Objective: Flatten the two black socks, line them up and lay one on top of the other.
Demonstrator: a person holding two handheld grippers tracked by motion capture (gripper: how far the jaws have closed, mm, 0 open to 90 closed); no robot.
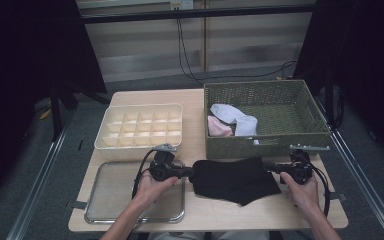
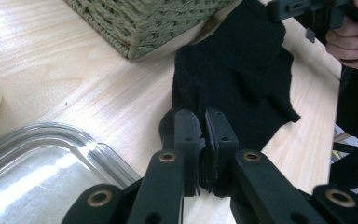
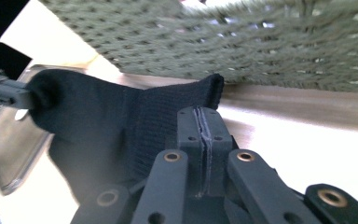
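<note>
A black sock [image 1: 232, 178] is stretched across the front of the wooden table [image 1: 200, 210], between my two grippers. My left gripper [image 1: 190, 172] is shut on the sock's left end; in the left gripper view the black fabric [image 2: 235, 79] is pinched between the jaws at the left gripper [image 2: 205, 122]. My right gripper [image 1: 269, 166] is shut on the sock's right end. In the right gripper view its jaws press together at the right gripper [image 3: 201, 116] over the sock's edge [image 3: 135, 126]. The sock's lower edge hangs slack toward the table.
A green woven basket [image 1: 280, 145] stands at the back right with a white sock [image 1: 235, 117] and a pink one [image 1: 219, 127] inside. A cream divided organizer box [image 1: 140, 145] sits at the left. A clear-bottomed metal tray [image 1: 102, 212] lies at the front left.
</note>
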